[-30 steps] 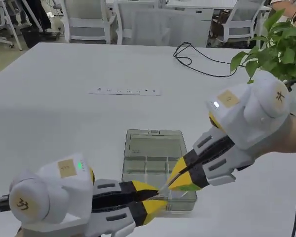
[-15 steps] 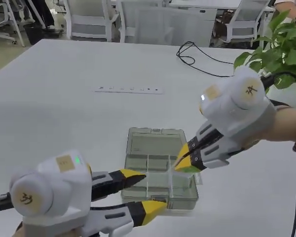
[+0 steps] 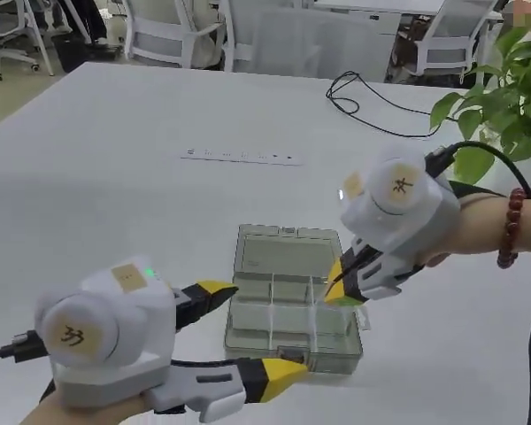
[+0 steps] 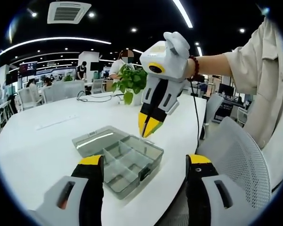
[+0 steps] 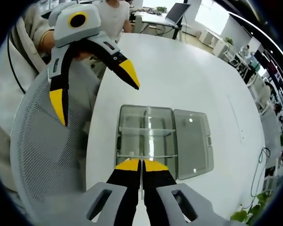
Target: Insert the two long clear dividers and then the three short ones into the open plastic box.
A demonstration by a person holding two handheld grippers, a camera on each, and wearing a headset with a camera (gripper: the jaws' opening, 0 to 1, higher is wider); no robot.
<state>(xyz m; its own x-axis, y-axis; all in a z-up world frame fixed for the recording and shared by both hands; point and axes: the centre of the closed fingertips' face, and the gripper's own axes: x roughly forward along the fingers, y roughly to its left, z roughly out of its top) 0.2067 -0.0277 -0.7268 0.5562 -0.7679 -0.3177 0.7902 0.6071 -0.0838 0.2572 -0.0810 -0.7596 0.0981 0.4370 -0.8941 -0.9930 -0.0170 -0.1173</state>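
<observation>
The left gripper (image 3: 261, 329) is seen low on the left of the head view, its yellow-tipped jaws spread wide, one above the near left corner of the open plastic box (image 3: 292, 351) and one in front of its near wall. The box is set on the white table (image 3: 115, 177), with its lid (image 3: 283, 252) laid flat on the far side. Clear dividers (image 3: 274, 303) are seen standing in the tray and splitting it into compartments. Over the tray's right part the right gripper (image 3: 336, 290) is held pointing downward, its jaws pressed together. Whether a clear piece is pinched between them cannot be told. A beaded bracelet (image 3: 511, 226) is worn on the wrist behind it. Farther right, a black cable (image 3: 372, 88) and a green plant (image 3: 504, 97) are seen.
</observation>
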